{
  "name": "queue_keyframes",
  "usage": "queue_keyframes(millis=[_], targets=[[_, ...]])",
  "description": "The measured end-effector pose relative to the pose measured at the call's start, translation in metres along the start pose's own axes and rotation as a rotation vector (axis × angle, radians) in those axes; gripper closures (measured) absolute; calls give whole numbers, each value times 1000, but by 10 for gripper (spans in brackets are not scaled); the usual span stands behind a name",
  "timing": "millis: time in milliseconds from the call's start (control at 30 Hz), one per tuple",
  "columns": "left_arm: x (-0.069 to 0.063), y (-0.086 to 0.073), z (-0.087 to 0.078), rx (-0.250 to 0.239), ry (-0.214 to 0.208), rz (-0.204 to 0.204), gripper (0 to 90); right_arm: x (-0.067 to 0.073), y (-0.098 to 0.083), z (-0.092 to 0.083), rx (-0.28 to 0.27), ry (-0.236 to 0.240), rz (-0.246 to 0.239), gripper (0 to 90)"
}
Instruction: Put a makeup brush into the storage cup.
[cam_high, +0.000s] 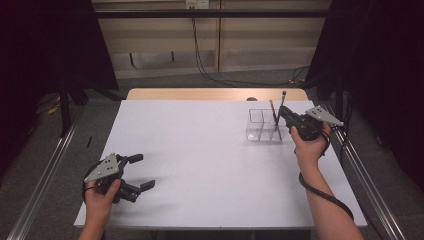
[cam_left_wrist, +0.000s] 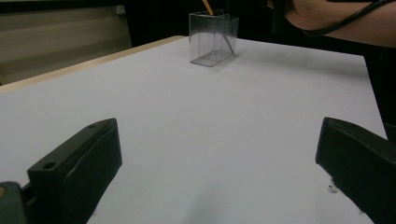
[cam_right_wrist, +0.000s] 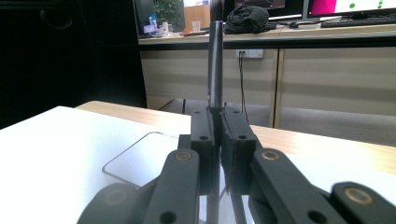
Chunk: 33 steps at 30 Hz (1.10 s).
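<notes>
Right gripper (cam_right_wrist: 218, 122): jaws clamped on dark pen (cam_right_wrist: 215, 65), standing upright between them, over clear holder (cam_high: 263, 125) beside orange pencil (cam_high: 273, 112). Left gripper (cam_high: 136, 172): jaws wide apart, nothing between, resting on table (cam_high: 200, 150).

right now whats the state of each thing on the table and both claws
left claw: open, holding nothing, low over the table near its front left corner
right claw: shut on the dark pen
dark pen: upright, clamped, over the clear holder
clear holder: upright on the table
orange pencil: standing slanted in the holder
</notes>
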<state>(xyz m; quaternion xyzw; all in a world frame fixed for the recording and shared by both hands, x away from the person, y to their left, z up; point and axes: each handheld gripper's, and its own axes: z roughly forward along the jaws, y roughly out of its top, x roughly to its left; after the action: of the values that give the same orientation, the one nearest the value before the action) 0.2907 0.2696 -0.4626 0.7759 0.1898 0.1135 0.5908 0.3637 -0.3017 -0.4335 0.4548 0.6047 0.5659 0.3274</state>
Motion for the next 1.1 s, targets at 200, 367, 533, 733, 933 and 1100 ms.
queue_keyframes(millis=[200, 367, 533, 733, 933, 1100], targets=[[-1, 0, -2, 0, 3, -1, 3, -1, -2, 0, 4, 2, 12, 834], [-1, -1, -3, -2, 4, -4, 3, 1, -5, -1, 12, 16, 29, 725], [-2, 0, -3, -6, 9, -8, 3, 4, -4, -5, 5, 32, 39, 606], [-3, 0, -2, -1, 4, -4, 3, 8, -1, -10, 2, 58, 46, 463], [-2, 0, -1, -1, -2, -1, 3, 12, -3, -11, 13, 86, 41, 302], [-2, 0, -3, -6, 4, -6, 3, 16, -4, -14, 30, 106, 26, 264]])
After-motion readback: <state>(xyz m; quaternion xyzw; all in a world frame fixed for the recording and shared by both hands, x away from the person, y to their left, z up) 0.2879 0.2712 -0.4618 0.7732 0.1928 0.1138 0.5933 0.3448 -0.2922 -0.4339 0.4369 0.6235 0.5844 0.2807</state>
